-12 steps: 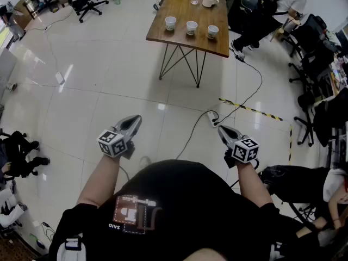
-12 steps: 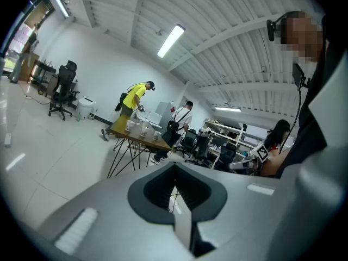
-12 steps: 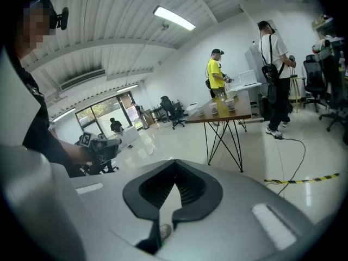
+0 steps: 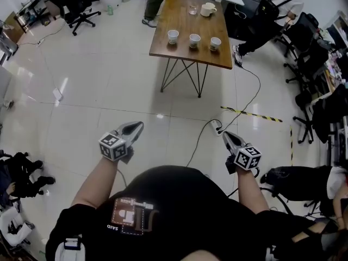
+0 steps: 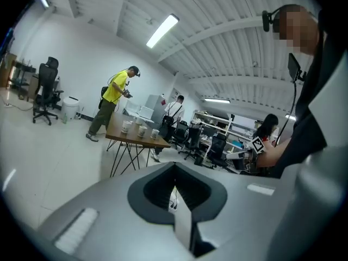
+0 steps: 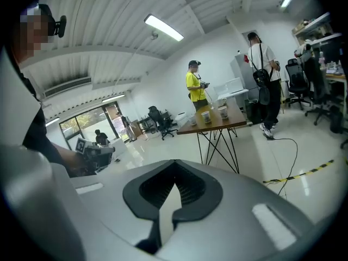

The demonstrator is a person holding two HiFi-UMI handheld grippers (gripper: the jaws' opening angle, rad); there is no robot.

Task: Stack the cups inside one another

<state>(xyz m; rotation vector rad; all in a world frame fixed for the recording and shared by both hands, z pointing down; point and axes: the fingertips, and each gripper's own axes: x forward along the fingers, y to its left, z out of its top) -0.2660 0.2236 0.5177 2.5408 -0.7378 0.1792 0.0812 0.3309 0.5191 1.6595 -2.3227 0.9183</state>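
Three white patterned cups (image 4: 173, 36) (image 4: 194, 40) (image 4: 215, 43) stand in a row on a wooden table (image 4: 185, 52) far ahead of me. In the left gripper view the same cups (image 5: 140, 129) look small and distant, as do the cups (image 6: 206, 116) in the right gripper view. My left gripper (image 4: 136, 127) and right gripper (image 4: 227, 137) are held in front of my body above the floor, well short of the table. Both are shut with nothing between their jaws. Close up, the left gripper (image 5: 175, 170) and the right gripper (image 6: 175, 167) show their tips meeting.
A glass (image 4: 193, 8) and a white mug (image 4: 207, 8) stand at the table's far end. A person in a yellow shirt (image 5: 113, 99) stands beside the table. A cable and power strip (image 4: 217, 127) and striped tape (image 4: 253, 113) lie on the floor. Office chairs (image 4: 312, 64) and seated people are at the right.
The table and cups sit slightly lower in the head view, and a standing person's legs have come into sight at its far end. Both grippers stay shut and hardly shift.
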